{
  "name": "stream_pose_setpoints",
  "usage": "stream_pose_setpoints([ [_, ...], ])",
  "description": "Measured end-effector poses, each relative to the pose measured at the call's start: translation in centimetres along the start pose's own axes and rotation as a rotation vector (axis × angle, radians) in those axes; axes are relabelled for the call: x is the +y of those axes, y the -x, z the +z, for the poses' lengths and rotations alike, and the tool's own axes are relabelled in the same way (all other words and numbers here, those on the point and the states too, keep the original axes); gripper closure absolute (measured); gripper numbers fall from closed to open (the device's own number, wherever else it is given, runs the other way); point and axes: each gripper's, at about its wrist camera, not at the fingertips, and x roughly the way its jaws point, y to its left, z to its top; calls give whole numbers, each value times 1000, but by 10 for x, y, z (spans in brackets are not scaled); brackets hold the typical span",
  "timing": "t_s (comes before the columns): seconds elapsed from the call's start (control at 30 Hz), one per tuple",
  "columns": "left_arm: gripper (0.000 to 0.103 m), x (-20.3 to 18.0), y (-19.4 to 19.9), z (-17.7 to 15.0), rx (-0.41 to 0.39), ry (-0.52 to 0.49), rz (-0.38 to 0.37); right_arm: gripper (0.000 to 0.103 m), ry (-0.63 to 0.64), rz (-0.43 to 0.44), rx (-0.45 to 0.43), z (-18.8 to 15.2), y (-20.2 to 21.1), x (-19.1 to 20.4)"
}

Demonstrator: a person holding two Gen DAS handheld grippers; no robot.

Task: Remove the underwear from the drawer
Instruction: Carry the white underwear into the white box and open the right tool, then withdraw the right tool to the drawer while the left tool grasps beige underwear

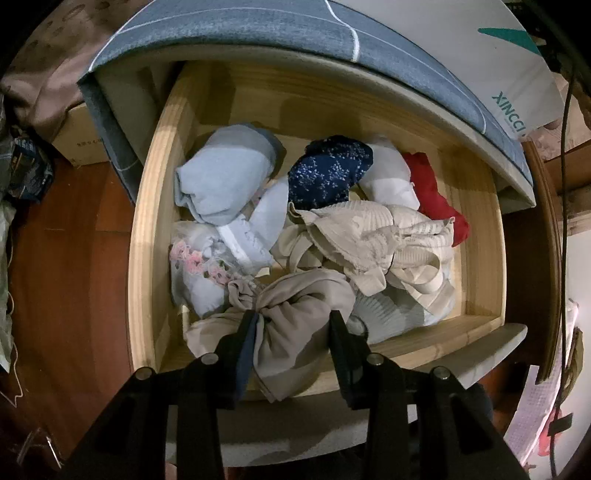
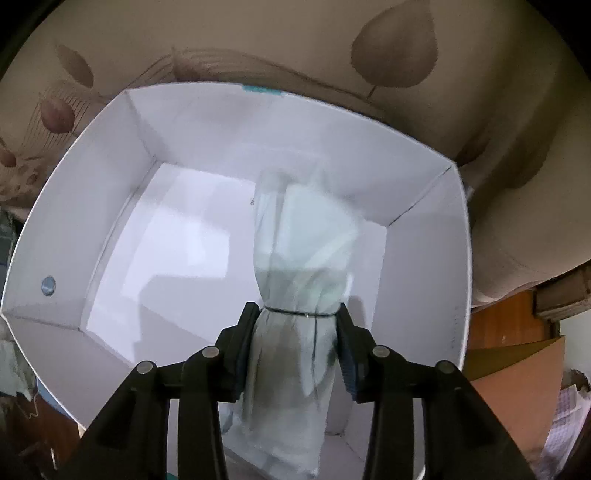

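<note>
In the left wrist view an open wooden drawer (image 1: 147,206) holds several bunched underwear pieces: light blue (image 1: 225,177), navy patterned (image 1: 328,173), white (image 1: 391,177), red (image 1: 432,192) and a cream bra (image 1: 380,240). My left gripper (image 1: 293,317) is shut on a beige garment (image 1: 295,325) at the drawer's front edge. In the right wrist view my right gripper (image 2: 295,314) is shut on a pale green-white garment (image 2: 303,258) that hangs over an open white box (image 2: 74,206).
A blue-grey mattress edge (image 1: 229,33) overhangs the drawer's back. A cardboard box (image 1: 81,133) and brown floor (image 1: 70,258) lie left of the drawer. The white box sits on a beige leaf-patterned bedsheet (image 2: 480,92).
</note>
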Motion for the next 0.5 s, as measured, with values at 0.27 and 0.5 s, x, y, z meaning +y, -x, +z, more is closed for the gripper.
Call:
stream_pose_setpoints([
  [0.27, 65, -2, 0, 0, 0, -6, 7, 57, 94, -8, 32, -14, -7, 17],
  [0.5, 65, -1, -2, 0, -2, 5, 9, 57, 103, 57, 30, -28, -2, 4],
])
